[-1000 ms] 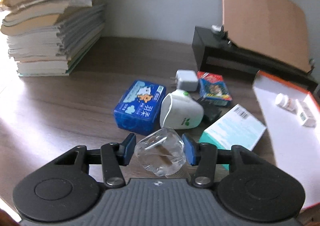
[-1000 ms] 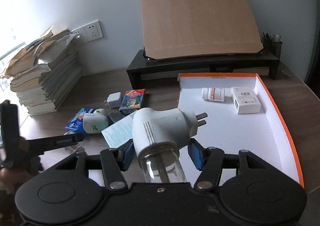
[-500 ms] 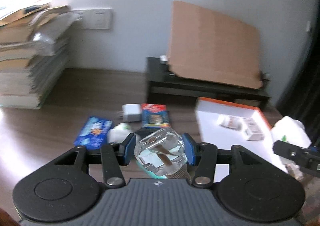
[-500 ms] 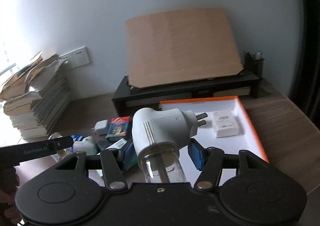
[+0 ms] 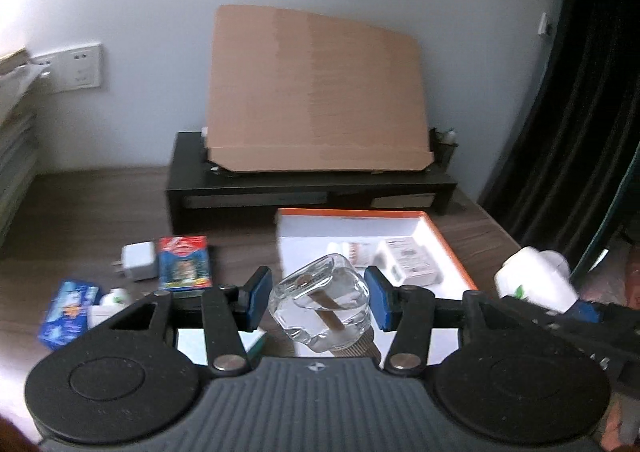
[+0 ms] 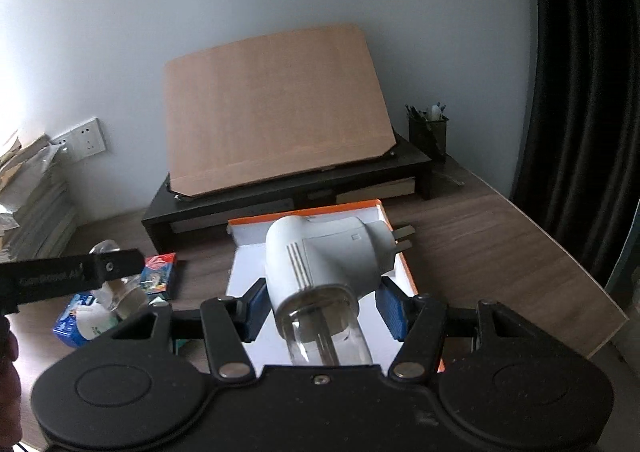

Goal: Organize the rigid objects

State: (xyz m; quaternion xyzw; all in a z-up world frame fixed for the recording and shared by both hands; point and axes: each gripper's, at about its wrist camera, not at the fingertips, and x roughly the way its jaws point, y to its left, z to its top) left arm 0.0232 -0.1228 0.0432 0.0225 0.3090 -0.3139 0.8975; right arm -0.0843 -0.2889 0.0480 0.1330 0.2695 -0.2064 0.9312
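Observation:
My left gripper (image 5: 318, 302) is shut on a clear glass bottle (image 5: 324, 292) with a brown wick inside, held in the air in front of the orange-rimmed white tray (image 5: 444, 236). My right gripper (image 6: 323, 310) is shut on a white plug-in device (image 6: 320, 256) with a clear bottle screwed into it, prongs pointing right, above the same tray (image 6: 304, 214). In the left wrist view that white plug-in device (image 5: 532, 284) shows at the right. A white pill bottle (image 5: 348, 250) and a small white box (image 5: 408, 260) lie in the tray.
Left of the tray lie a white charger (image 5: 138, 261), a red and blue card box (image 5: 184, 262), a blue tissue pack (image 5: 66, 312) and a white-green item (image 5: 114, 296). Behind stands a black stand (image 5: 312, 188) with a cardboard sheet (image 5: 316, 100). The table edge (image 6: 580, 272) runs at right.
Both grippers have risen and swung right, away from the clutter and toward the tray. Each still holds its object. The book stack has slid out to the left edge of the left view.

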